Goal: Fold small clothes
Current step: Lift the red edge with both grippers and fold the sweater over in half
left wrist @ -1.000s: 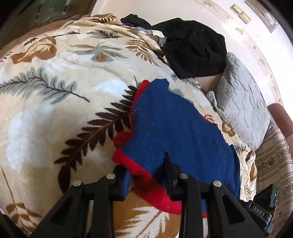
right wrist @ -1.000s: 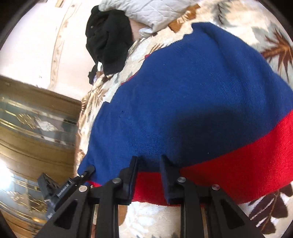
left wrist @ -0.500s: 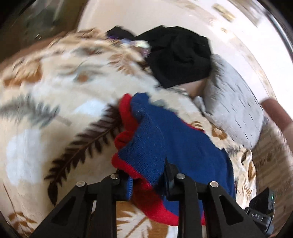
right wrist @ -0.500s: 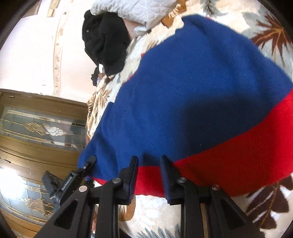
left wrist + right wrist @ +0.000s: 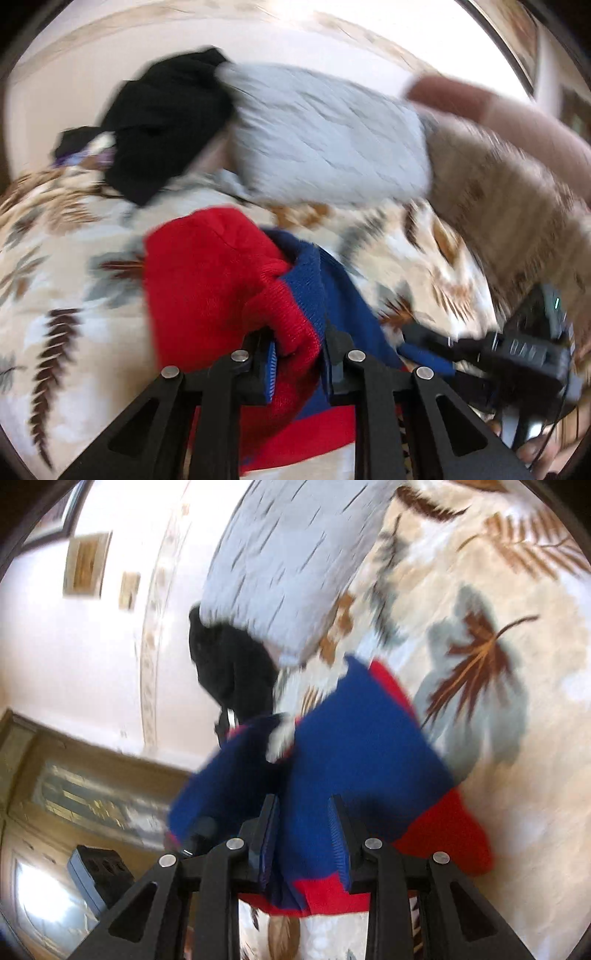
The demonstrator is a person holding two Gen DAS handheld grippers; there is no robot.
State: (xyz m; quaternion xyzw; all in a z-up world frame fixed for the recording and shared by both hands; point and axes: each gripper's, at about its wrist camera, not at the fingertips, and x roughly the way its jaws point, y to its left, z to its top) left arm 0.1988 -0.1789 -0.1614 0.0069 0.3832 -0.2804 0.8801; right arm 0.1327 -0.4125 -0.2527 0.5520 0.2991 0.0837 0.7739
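at the lower centre of both wrist views a blue and red knit sweater [image 5: 218,280] is lying bunched on the leaf-print blanket [image 5: 66,302]; the left gripper [image 5: 297,354] is closing on its red fold, the right gripper [image 5: 303,834] is clamping its blue hem, and a grey pillow [image 5: 325,136] and black garment [image 5: 166,118] are lying above

No legible text anywhere.

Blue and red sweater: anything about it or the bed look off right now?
Nothing damaged. The blue and red sweater is bunched and lifted off the leaf-print blanket, with the left gripper closing on it and the right gripper holding its hem. A black garment lies heaped by the grey pillow.
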